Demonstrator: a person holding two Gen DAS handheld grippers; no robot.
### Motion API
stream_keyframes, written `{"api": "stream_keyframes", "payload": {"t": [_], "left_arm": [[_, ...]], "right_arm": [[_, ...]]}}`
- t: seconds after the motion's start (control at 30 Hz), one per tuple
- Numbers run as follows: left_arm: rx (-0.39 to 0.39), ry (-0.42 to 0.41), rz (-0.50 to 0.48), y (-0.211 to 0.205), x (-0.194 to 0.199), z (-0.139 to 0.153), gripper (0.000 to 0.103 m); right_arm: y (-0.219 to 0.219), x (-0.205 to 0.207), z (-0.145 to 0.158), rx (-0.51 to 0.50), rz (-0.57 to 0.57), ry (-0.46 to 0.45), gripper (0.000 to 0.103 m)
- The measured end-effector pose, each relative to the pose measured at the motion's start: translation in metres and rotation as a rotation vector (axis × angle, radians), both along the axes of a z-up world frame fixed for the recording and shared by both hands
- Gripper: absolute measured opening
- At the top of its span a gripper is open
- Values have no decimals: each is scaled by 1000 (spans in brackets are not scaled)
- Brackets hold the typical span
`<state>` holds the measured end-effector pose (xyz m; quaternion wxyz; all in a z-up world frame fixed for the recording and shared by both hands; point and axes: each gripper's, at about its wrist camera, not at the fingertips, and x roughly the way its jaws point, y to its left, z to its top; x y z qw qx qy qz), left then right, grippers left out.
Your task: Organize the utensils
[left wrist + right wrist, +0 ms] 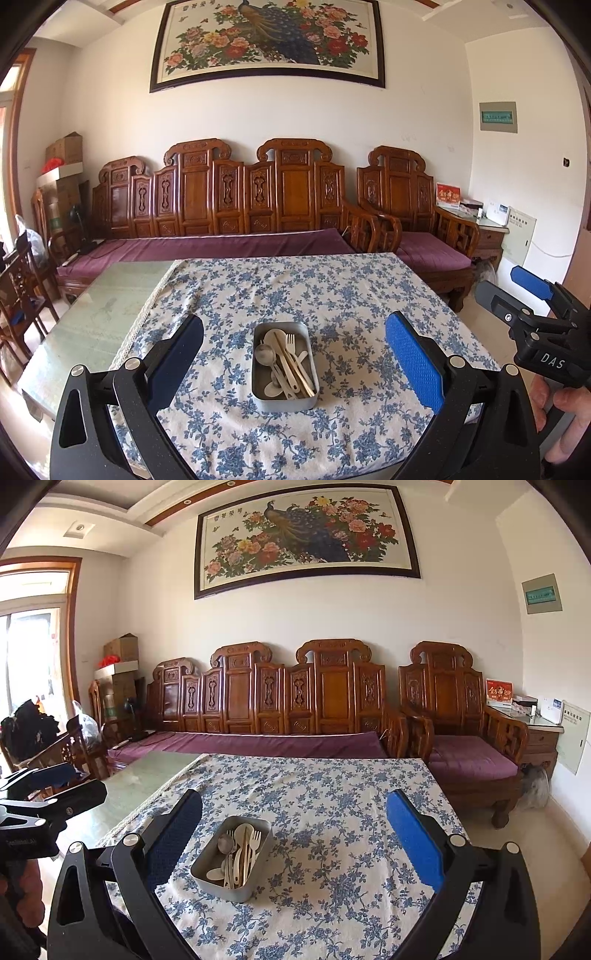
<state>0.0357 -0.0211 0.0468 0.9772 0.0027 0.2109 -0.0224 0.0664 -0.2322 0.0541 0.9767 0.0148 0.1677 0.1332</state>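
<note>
Both grippers are hovering low over the near edge of the table, fingers spread wide and gripping nothing: the left gripper (293, 363) is facing the metal tin (285, 365) squarely between its pads, and the right gripper (293, 843) is sitting just to the tin's right, so the tin is lying ahead toward its left finger. Inside the tin, pale spoons, a fork (291, 345), a steel spoon (265, 353) and chopsticks are lying heaped together. That heap is fitting either a jumble awaiting sorting or utensils already gathered in, so I am judging no next move. Under the tin, a blue-flowered cloth (332, 295) is covering the table; left of it bare glass (110, 306) is showing. Beyond, a carved wooden bench (221, 199) is lining the wall under a peacock painting (269, 40).
</note>
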Motion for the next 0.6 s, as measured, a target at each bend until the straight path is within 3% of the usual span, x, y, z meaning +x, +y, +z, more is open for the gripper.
{"api": "stream_keyframes", "payload": {"t": [0.6], "left_arm": [[-19, -6, -6, 1, -4, 0, 95]], "right_arm": [[1, 2, -3, 1, 0, 5, 100]]}}
